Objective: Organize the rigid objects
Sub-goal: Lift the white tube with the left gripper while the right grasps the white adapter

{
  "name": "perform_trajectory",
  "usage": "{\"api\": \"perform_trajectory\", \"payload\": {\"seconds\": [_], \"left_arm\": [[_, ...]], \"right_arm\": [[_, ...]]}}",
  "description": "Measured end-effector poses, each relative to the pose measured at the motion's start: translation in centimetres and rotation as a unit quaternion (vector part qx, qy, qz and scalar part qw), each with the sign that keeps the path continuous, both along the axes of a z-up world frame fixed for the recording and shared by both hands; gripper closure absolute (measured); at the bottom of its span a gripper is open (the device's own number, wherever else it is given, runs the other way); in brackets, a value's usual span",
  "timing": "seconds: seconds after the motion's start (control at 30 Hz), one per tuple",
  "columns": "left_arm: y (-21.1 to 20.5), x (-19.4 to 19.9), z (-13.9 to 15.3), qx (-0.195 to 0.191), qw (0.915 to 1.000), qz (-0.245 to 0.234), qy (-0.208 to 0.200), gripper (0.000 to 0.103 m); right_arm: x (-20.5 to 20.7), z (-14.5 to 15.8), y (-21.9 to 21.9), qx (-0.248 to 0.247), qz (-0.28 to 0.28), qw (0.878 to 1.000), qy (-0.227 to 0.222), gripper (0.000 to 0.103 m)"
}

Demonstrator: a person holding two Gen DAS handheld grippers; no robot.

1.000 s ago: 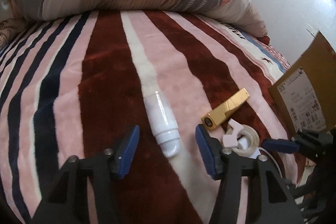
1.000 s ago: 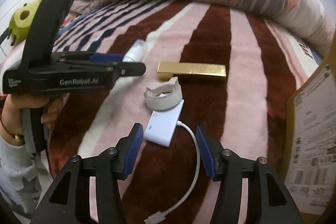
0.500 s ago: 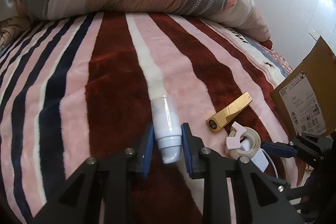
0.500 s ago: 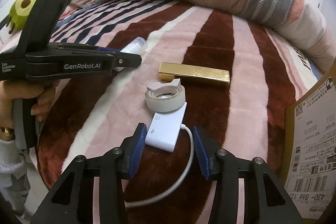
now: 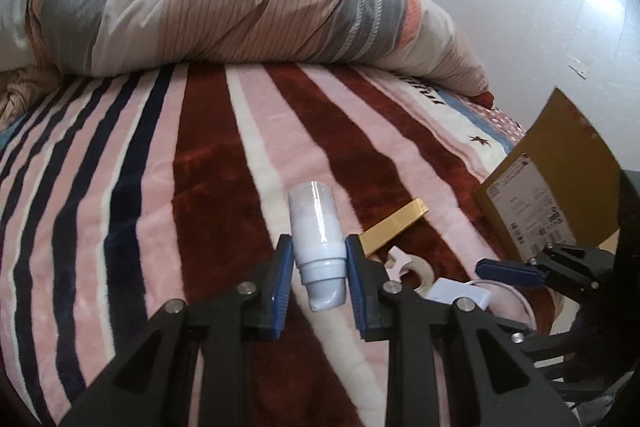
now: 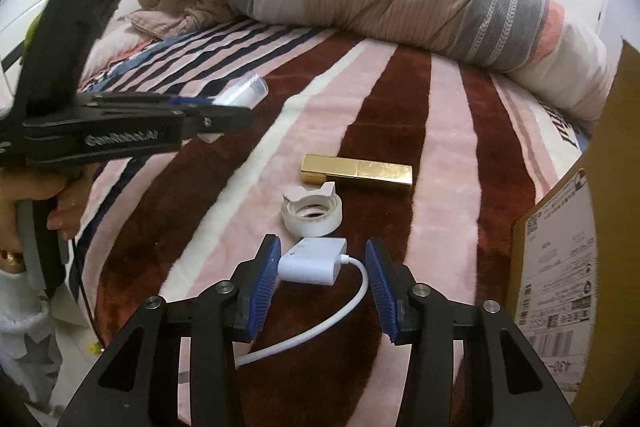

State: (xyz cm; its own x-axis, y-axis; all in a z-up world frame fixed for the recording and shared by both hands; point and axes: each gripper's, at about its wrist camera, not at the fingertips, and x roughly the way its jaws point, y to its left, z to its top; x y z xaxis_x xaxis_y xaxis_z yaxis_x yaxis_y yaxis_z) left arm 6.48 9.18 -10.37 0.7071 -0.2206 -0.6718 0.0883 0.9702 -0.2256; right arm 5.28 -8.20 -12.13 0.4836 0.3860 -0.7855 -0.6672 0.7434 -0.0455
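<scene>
The left gripper (image 5: 318, 267) has its blue fingers (image 5: 280, 291) clenched on the white pump bottle (image 5: 318, 247), one pad on each side of its lower body, the clear cap pointing away toward the rolled duvet (image 5: 240, 23) and the nozzle end toward the camera; seen from the right wrist, the bottle (image 6: 246, 93) sits clear of the striped blanket (image 6: 224, 195), held out over the bed's near-left part by the left gripper (image 6: 224, 111); the right gripper (image 6: 320, 279) has its fingers (image 6: 262, 287) spread apart, straddling the white adapter (image 6: 314, 261) without closing on it, though its left pad looks to touch or nearly touch the adapter's side; the adapter's cable (image 6: 344, 311) curls back between the fingers toward the near edge of the bed; just beyond the adapter lies the tape roll (image 6: 312, 213), touching or almost touching it, and just beyond that the gold bar (image 6: 356, 173) lies crosswise on a dark red stripe; the three form a tight cluster near the bed's right side; the cardboard box (image 6: 580, 267) stands at the right edge, close beside the right gripper, leaving little room there; to the left and toward the duvet, the blanket lies open and bare; the duvet closes off the far end of the bed.
</scene>
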Motion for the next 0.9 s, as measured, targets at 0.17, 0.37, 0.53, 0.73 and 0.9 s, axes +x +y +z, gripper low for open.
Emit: {"api": "perform_trajectory", "payload": {"seconds": [0.17,0.37,0.53,0.73,0.9], "left_arm": [[-0.4,-0.4,-0.8,0.003,0.9999,-0.002,0.015,0.08],[-0.6,-0.5,-1.9,0.0,0.9996,-0.003,0.029,0.08],[-0.8,-0.7,-1.6,0.0,0.9997,-0.005,0.023,0.08],[-1.0,-1.6,-0.1,-0.001,0.9999,-0.011,0.006,0.08],[-1.6,-2.9,2.9,-0.003,0.9995,-0.022,-0.024,0.08]], "right_arm": [[0.4,-2.4,0.0,-0.042,-0.01,0.998,0.038,0.059],[0.5,-3.6,-0.4,-0.031,-0.012,0.999,0.032,0.063],[0.0,-2.9,0.0,-0.03,-0.003,0.999,0.013,0.074],[-0.5,-0.5,-0.4,-0.005,-0.001,1.0,-0.006,0.074],[-1.7,2.8,-0.8,0.024,0.006,0.999,-0.033,0.074]]}}
